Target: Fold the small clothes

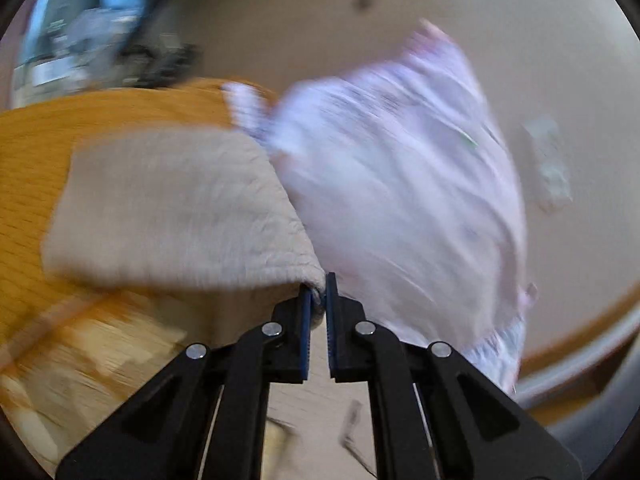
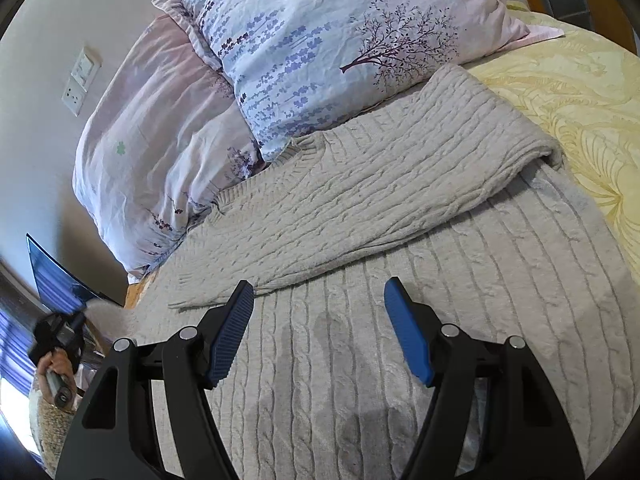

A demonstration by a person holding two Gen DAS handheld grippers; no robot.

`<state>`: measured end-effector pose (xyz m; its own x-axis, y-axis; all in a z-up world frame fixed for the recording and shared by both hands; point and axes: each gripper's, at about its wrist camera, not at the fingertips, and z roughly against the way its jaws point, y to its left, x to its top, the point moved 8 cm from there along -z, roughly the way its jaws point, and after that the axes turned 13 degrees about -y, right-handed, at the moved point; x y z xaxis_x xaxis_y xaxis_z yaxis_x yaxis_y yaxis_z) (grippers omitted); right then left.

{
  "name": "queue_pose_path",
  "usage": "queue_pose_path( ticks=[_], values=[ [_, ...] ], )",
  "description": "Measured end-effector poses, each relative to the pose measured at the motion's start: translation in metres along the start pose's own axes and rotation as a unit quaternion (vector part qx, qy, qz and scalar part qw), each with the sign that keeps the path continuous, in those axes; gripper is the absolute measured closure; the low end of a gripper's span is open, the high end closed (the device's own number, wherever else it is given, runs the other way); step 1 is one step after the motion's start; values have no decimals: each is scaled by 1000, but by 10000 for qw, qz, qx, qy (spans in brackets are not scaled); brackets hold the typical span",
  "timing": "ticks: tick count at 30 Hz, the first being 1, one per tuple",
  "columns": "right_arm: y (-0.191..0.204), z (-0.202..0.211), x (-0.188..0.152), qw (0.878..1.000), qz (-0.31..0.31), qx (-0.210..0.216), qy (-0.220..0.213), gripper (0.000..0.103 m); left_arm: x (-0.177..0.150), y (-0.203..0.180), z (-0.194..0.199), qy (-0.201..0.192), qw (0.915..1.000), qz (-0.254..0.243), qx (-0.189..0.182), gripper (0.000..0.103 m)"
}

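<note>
The left gripper (image 1: 318, 296) is clamped on a corner of the beige knit sweater (image 2: 360, 208), which spreads to centre-left of its view, while the right gripper (image 2: 320, 328), jaws apart w/ nothing between, hangs over the sweater body, folded sleeve running diagonally just above it.

Sweater (image 2: 360, 200) lies on the bed (image 2: 580, 92) under right tongs (image 2: 320, 328); pillows (image 2: 320, 40) beyond it; folded sleeve just ahead.

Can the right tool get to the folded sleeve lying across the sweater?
Probably yes. The right tool is open above the sweater, and the folded sleeve lies just ahead with nothing between.
</note>
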<state>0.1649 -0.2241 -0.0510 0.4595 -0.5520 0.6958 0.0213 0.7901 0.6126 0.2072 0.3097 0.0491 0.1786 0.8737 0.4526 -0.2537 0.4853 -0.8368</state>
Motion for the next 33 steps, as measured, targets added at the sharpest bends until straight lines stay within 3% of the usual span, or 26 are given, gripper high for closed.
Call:
queue_pose_path(
  ticks=[3, 8, 12, 16, 18, 23, 26, 30, 33],
  values=[
    [0, 0, 0, 10000, -24, 12, -9, 34, -38, -46, -11, 340, 9981, -260, -448, 97],
    [-1, 0, -1, 10000, -27, -85, 33, 34, -141, -110, -42, 1283, 9838, -618, -1089, 97],
    [2, 5, 2, 9998, 98, -168, 81, 34, -228, -124, -63, 1995, 9696, -937, -1062, 97],
    [6, 13, 11, 9995, 197, -210, 92, 34, -296, -113, -73, 2543, 9531, -1482, -705, 96],
    [9, 17, 17, 9993, 294, -211, 102, 34, -314, -105, -77, 2713, 9446, -1765, -543, 87],
    [35, 19, 33, 9960, 884, -70, 103, 34, -302, -104, -52, 2893, 9371, -1757, -851, 57],
    [70, 11, 35, 9882, 1498, 264, 196, 34, -262, -98, -31, 2559, 9432, -1865, -1003, 57],
    [132, -10, 21, 9649, 2467, 840, 322, 35, -208, -71, -30, 1991, 9556, -2120, -470, 57],
    [180, -32, -4, 9392, 3133, 1325, 466, 40, -191, -43, -41, 1949, 9575, -2128, 22, 62]
  ],
)
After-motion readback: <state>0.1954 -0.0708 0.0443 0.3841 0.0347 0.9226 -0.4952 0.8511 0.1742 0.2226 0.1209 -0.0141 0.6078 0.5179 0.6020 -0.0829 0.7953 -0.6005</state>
